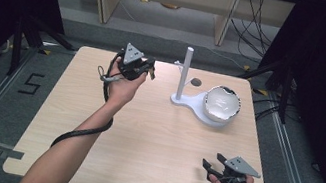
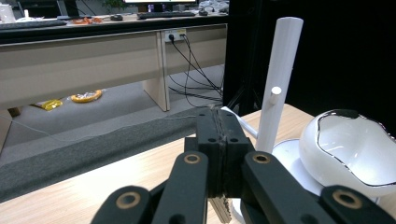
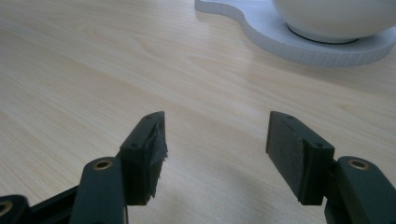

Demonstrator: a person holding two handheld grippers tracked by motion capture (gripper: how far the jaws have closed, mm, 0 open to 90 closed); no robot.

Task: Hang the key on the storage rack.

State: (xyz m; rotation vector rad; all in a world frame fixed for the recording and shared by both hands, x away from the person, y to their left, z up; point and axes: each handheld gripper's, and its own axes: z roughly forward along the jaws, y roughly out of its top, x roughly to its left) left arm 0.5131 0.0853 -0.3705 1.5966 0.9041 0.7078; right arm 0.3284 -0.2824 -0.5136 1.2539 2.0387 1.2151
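A white stand (image 1: 185, 72) with an upright post and a short side peg rises from a flat white base (image 1: 188, 101) at the back right of the wooden table. A white bowl (image 1: 222, 103) with a dark rim rests tilted on that base. My left gripper (image 1: 150, 71) is held up left of the post, jaws pressed together with nothing seen between them. Its own view has the shut gripper (image 2: 219, 126) just short of the post (image 2: 280, 79) and bowl (image 2: 345, 149). My right gripper (image 1: 206, 164) is low near the front right edge, open (image 3: 217, 135) and empty, facing the base (image 3: 261, 28).
The light wooden table (image 1: 152, 140) has a small dark hole (image 1: 196, 82) behind the stand. Beyond its far edge are desk legs, floor cables (image 1: 258, 27) and black curtains at both sides. Black tripod legs (image 1: 34, 33) stand near the back corners.
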